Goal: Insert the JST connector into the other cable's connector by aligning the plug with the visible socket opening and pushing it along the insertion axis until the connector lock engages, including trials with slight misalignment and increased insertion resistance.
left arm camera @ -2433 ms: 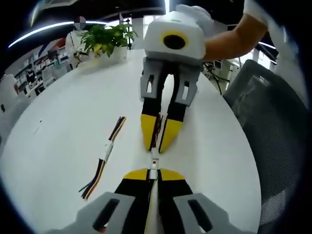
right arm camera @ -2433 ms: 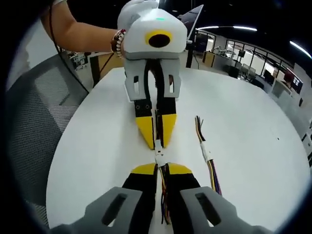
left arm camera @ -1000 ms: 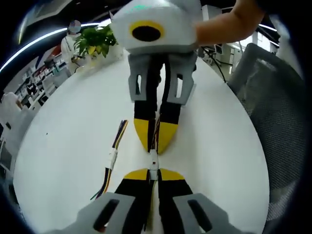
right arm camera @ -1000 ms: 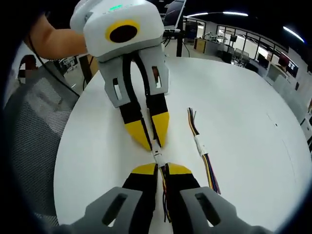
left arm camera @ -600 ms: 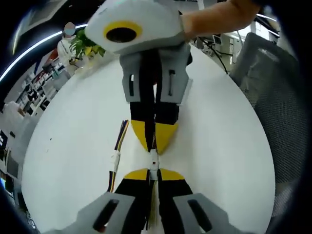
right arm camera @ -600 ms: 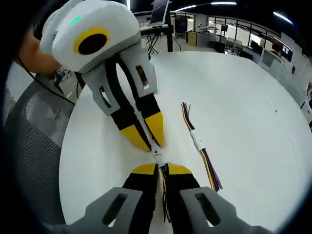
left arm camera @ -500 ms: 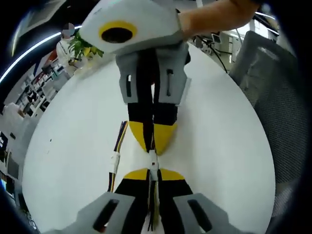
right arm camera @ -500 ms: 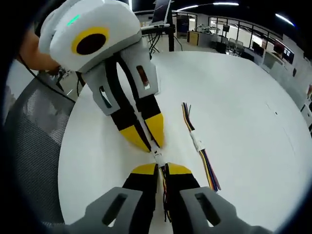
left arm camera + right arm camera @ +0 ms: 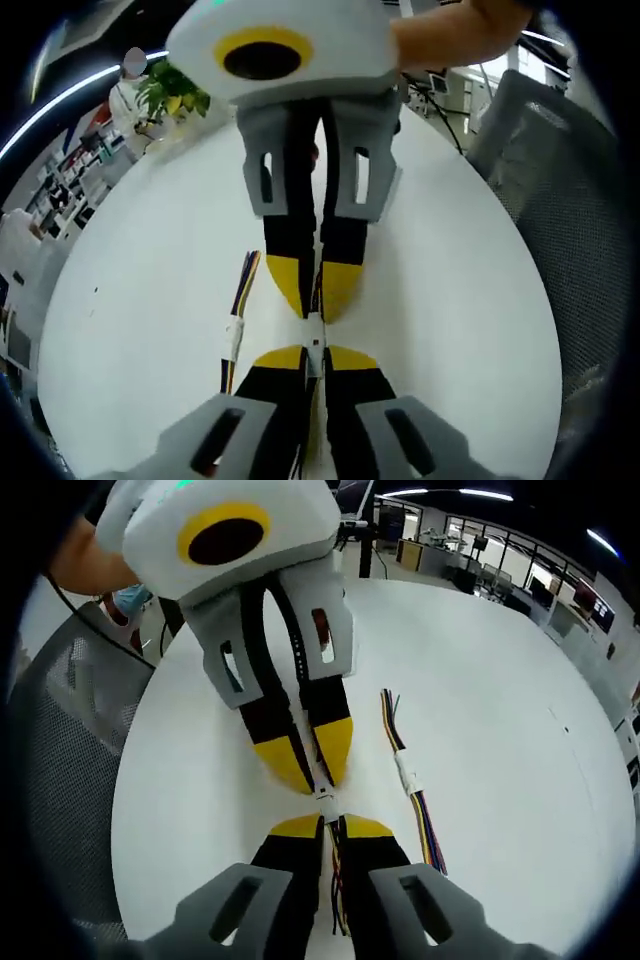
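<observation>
Meanwhile, in the left gripper view the left gripper (image 9: 314, 352) rises from six o'clock with its yellow-tipped jaws pressed nearly together on a small white JST connector (image 9: 314, 341), whose cable runs back between the jaws and is mostly hidden by them. Directly opposite, coming down from twelve o'clock, the right gripper (image 9: 311, 308) meets it tip to tip, its jaws likewise closed on the mating connector, so the two white housings sit touching at the centre of the round white table (image 9: 150, 280); whether the lock has caught is too small to make out. At about eight o'clock from the joint a spare cable pair (image 9: 235, 335) lies flat on the table, its white joined connector in the middle and coloured wires fanning at each end, the lower end cut off behind the left gripper's body. A potted plant (image 9: 172, 92) stands at the far edge near eleven o'clock, and a mesh chair (image 9: 560, 210) curves along three o'clock. A person's bare forearm (image 9: 460, 30) reaches in at one o'clock behind the right gripper. In the right gripper view the right gripper (image 9: 330, 825) comes up from six o'clock, clamped on coloured wires, and the left gripper (image 9: 318, 780) slants down from eleven o'clock, with the spare cable pair (image 9: 408, 777) at two o'clock.
</observation>
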Tool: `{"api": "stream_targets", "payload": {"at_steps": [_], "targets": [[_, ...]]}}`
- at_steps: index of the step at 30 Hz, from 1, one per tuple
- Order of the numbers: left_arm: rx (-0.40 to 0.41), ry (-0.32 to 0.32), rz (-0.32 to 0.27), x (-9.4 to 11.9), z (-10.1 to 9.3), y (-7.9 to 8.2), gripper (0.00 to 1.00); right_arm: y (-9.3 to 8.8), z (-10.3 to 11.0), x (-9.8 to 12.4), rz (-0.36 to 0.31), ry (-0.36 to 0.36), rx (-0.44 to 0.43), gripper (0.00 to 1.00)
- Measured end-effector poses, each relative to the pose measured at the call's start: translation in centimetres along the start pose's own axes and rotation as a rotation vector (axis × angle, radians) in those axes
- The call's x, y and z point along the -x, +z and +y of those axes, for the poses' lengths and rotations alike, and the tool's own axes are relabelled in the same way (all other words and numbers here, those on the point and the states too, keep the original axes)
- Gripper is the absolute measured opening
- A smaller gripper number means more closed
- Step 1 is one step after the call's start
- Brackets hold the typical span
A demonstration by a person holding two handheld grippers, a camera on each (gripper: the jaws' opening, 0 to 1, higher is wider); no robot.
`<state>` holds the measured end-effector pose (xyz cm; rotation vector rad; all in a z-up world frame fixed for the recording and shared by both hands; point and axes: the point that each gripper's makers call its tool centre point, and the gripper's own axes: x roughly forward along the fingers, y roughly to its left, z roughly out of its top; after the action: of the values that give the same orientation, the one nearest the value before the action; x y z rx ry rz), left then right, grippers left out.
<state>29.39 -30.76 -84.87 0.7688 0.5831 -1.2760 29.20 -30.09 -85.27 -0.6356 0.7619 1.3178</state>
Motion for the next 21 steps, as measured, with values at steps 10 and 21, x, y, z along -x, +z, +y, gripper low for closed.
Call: {"api": "stream_targets", "payload": {"at_steps": [10, 21], "targets": [[0.016, -0.012, -0.017, 0.2, 0.0, 0.1, 0.00, 0.1, 0.3, 0.0, -0.004, 0.014, 0.001, 0.03], [0.044, -0.007, 0.008, 1.6, -0.4, -1.6, 0.01, 0.3, 0.2, 0.0, -0.015, 0.017, -0.006, 0.03]]}}
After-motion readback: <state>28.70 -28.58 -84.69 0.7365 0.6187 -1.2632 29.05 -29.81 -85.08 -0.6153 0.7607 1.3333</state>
